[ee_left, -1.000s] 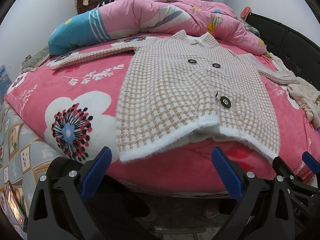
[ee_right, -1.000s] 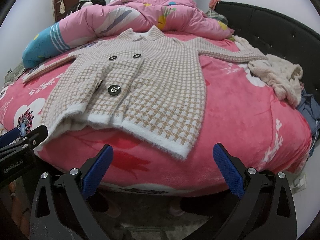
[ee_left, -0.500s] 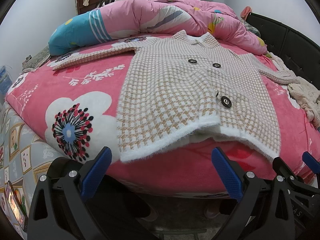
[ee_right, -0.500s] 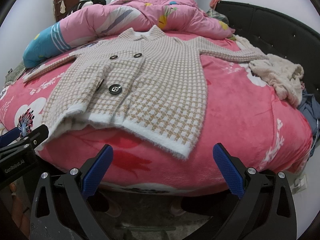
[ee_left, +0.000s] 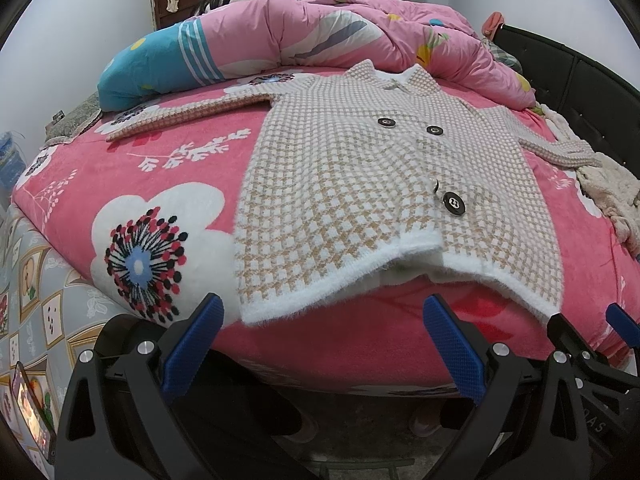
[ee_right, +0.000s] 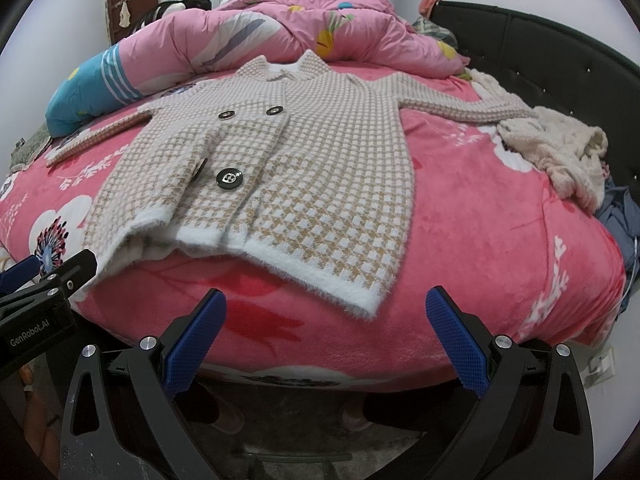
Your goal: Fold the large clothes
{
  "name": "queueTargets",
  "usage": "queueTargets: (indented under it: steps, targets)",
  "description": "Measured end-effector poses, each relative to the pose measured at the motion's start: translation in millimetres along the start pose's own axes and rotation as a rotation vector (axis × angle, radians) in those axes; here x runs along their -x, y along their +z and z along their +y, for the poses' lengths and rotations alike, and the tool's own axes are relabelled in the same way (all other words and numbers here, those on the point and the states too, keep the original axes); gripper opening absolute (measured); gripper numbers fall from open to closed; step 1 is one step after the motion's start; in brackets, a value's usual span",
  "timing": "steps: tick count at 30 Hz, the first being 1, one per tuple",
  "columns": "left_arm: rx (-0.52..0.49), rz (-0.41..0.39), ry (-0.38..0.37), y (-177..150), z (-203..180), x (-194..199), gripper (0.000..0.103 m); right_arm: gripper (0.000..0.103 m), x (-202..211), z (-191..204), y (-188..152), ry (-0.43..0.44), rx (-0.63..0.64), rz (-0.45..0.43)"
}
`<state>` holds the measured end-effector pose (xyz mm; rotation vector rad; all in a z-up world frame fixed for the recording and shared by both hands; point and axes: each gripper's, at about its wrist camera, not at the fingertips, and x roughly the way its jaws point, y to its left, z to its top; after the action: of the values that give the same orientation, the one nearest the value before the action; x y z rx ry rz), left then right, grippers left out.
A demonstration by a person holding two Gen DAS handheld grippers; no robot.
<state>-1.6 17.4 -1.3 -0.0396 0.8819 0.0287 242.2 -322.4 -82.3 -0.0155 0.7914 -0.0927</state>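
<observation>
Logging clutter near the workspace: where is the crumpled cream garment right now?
In the right wrist view the cream garment lies bunched at the bed's right edge, by the black headboard, touching the checked coat at its outstretched sleeve end.

Both cameras are sitting low, just off the foot of the bed point(ee_left: 320, 332), looking forward along their own blue-padded fingers point(ee_left: 196, 340) toward the headboard end. The left wrist view is standing further left, taking in the bed's left edge; the right wrist view is standing further right, facing the black headboard point(ee_right: 560, 64). Both are sharing the checked coat point(ee_left: 360, 184) spread on the pink blanket and the rolled quilt point(ee_right: 260, 36) behind it. Each view is catching the other gripper at its inner edge
</observation>
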Motion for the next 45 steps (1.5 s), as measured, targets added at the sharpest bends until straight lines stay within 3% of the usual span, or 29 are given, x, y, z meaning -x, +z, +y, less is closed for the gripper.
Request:
queueTargets:
  steps: [21,27,31,35,41,45]
  targets:
    - [-0.010,0.012,0.033,7.1,-5.0,-9.8,0.098,0.096,-9.8,-2.9,3.3,0.011,-0.013,0.013]
    - [-0.013,0.017,0.047,12.0,-4.8,-19.9,0.098,0.096,-20.9,-12.7,13.6,0.006,-0.012,0.022]
    - [0.024,-0.002,0.075,24.5,14.8,-29.6,0.098,0.096,-29.3,-33.6,25.5,-0.022,-0.038,0.004]
    - [0.074,-0.028,0.110,49.9,41.2,-51.1,0.098,0.096,-50.5,-58.8,41.0,-0.009,-0.070,0.031]
    - [0.071,0.039,0.152,86.5,61.2,-116.1,0.098,0.096,-99.1,-74.8,61.7,0.028,-0.083,0.120]
    - [0.064,0.125,0.151,87.6,66.8,-152.2,0.098,0.096,-134.6,-76.1,66.4,0.058,-0.096,0.209]
